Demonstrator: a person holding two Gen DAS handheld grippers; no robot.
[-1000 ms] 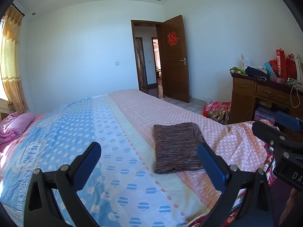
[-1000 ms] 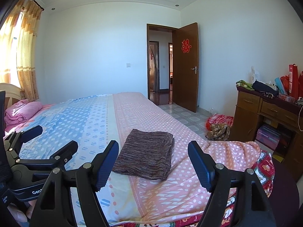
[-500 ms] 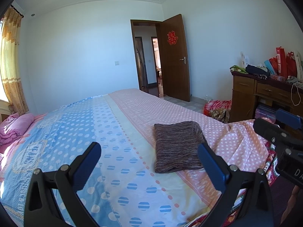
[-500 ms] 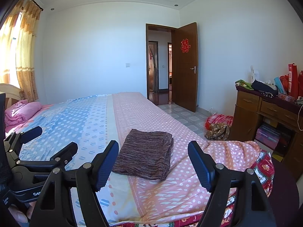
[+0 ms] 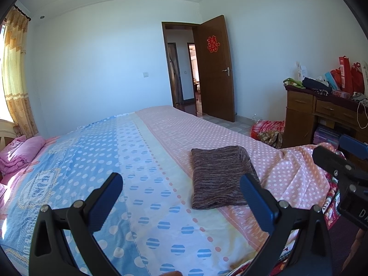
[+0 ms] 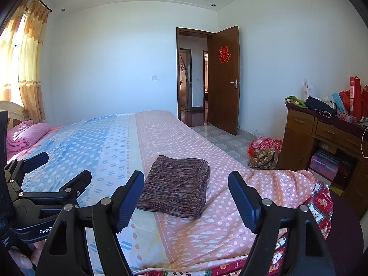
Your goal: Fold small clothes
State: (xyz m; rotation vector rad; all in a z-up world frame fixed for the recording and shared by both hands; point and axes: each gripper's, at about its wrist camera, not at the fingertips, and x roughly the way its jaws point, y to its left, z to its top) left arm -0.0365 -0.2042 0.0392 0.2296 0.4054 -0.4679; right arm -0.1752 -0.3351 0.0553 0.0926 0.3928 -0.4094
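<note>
The brown-and-grey streaked knitted garment (image 5: 220, 179), already folded into a flat rectangle, is lying on the pink polka-dotted half of the bedsheet (image 5: 207, 133), close to the near edge of the bed and just beside the cream stripe that divides pink from blue. Nothing about it is changing: compared with a second ago it is keeping the same place, the same neat outline and the same stacked edge on its right side. Both tools are likewise staying where they were.

The left gripper (image 5: 181, 184) is hovering above the sheet with its blue-padded jaws spread wide and nothing between them; the garment is lying beyond its right finger, untouched. The right gripper (image 6: 184, 188) is holding its jaws just as wide, also empty, with the garment framed in the gap but well clear of the pads.

This stillness with a tidy bundle and two free tools suggests the fold is finished and the person is pausing, probably at the end of this piece.

A pink bundled quilt (image 5: 20, 151) is sitting far off at the head of the bed.
</note>
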